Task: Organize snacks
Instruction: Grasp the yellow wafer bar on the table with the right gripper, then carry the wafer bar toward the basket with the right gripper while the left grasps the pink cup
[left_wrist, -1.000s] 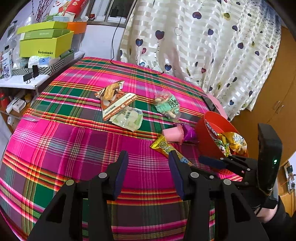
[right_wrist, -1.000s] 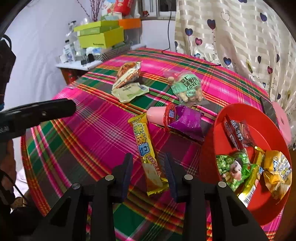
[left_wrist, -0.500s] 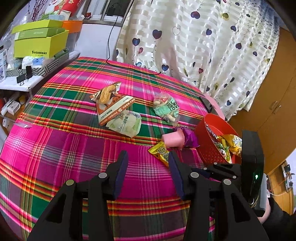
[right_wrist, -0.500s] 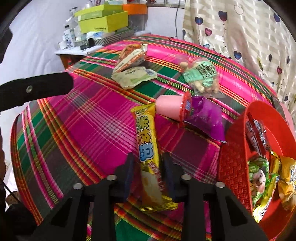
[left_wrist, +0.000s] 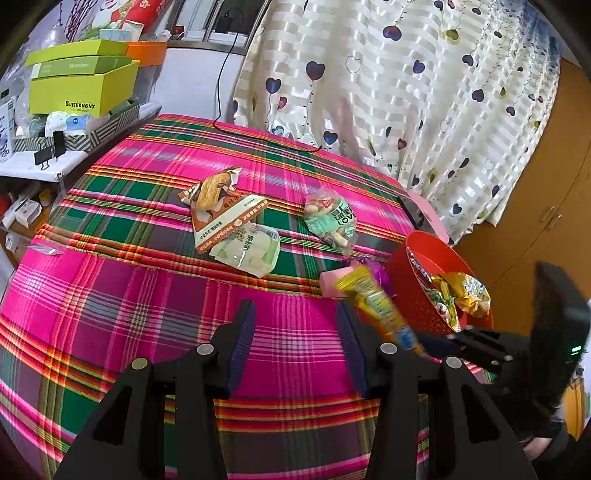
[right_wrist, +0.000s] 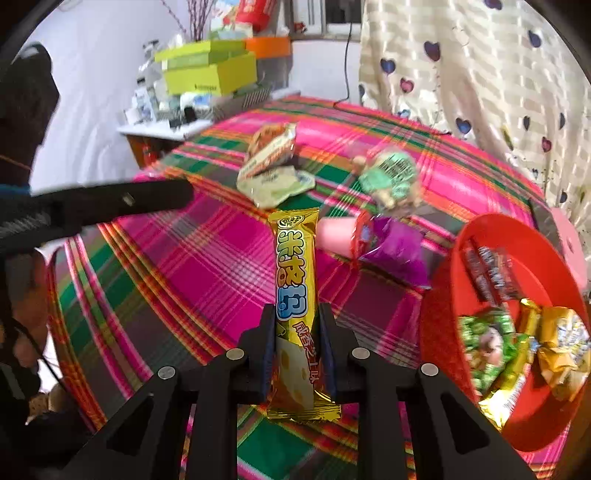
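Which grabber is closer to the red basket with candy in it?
The right gripper. It holds the long yellow snack bar just beside the round red plastic basket. The left gripper hovers open over the plaid tablecloth, farther away.

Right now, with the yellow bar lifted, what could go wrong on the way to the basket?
The right gripper pinches the yellow bar near its lower end, so the long free end could swing or slip out. The red basket already holds several packets, and the bar may catch its rim.

Red basket (right_wrist: 443, 280) cropped rightward; its wrappers (right_wrist: 491, 273) blurred.
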